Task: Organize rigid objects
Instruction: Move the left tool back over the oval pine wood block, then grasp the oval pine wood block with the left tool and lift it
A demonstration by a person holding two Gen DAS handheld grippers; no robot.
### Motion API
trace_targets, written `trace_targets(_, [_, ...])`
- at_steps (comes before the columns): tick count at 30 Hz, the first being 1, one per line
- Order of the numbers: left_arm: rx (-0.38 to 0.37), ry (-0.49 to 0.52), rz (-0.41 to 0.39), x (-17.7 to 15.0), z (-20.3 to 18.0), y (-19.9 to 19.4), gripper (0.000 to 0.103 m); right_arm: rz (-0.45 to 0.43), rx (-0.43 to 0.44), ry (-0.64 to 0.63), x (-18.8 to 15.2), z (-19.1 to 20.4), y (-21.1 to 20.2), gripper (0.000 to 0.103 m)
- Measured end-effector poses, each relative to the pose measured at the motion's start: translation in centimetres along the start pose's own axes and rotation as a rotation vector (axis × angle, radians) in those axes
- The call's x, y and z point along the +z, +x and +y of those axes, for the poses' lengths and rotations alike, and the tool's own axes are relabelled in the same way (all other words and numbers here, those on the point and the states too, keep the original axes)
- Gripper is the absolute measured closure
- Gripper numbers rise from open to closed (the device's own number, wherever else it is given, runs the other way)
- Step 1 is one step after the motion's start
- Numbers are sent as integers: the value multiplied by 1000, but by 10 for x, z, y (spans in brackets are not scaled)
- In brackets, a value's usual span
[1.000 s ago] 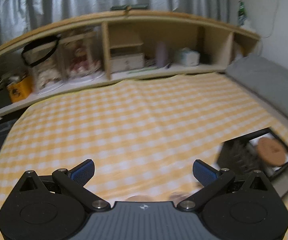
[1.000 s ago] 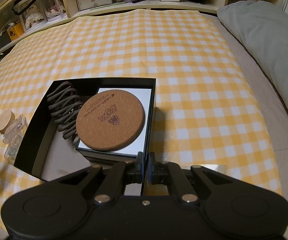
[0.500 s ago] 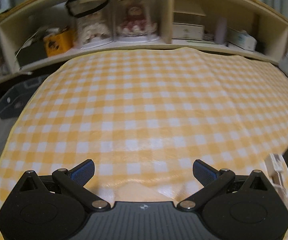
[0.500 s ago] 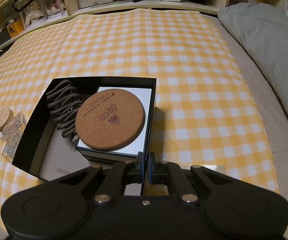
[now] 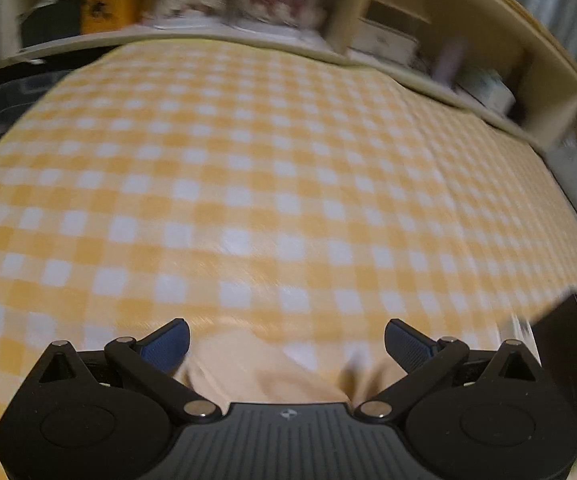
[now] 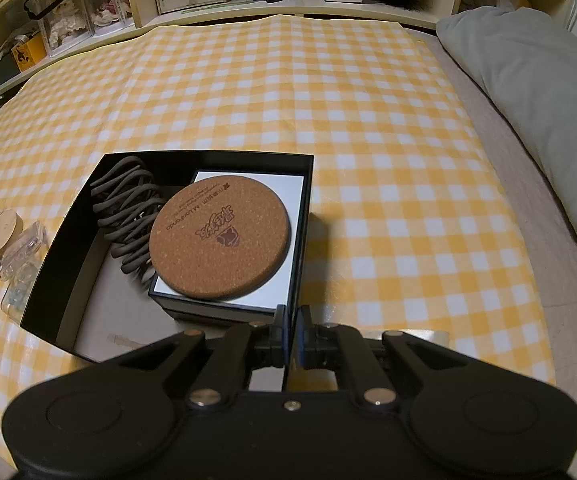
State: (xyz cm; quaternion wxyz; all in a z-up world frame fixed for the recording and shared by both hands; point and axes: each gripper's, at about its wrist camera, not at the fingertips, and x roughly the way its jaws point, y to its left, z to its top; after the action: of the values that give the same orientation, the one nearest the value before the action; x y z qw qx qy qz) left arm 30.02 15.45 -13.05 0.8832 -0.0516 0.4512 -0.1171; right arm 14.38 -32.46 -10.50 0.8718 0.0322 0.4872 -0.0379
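Right tongs (image 6: 291, 330) clamped on near wall of black box (image 6: 68, 240), cork coaster (image 6: 219, 240) inside on white inner box, left tongs (image 5: 286, 338) apart over blurred, seemingly wooden pieces, checked cloth (image 6: 368, 120) beneath

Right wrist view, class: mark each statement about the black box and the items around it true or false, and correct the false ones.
1. The cork coaster lies inside the black box. True.
2. The right gripper is wide open. False: it is shut on the box's near wall.
3. A coiled dark cable sits left of the coaster. True.
4. The two wooden discs are inside the box. False: they lie on the checked cloth, left of it.
5. The left gripper is shut. False: it is open.
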Motion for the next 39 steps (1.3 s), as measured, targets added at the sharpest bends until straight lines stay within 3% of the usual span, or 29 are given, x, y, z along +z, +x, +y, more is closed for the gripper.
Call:
trace_targets(6, [-73,86,72,-14,-16,-16,2,3,0,-3,0,-1,0,98])
trace_targets(19, [57,273,131,-35,-45,-18,7,7,-3,-13,-1,0,0,98])
trace_targets(24, [126,285,153,-33,-55,-3,11,7,-5,-16,-1,1,0,98])
trace_targets(39, [185,225,167,-28,-71,24,11,7,-5,-16,-1,0,0,98])
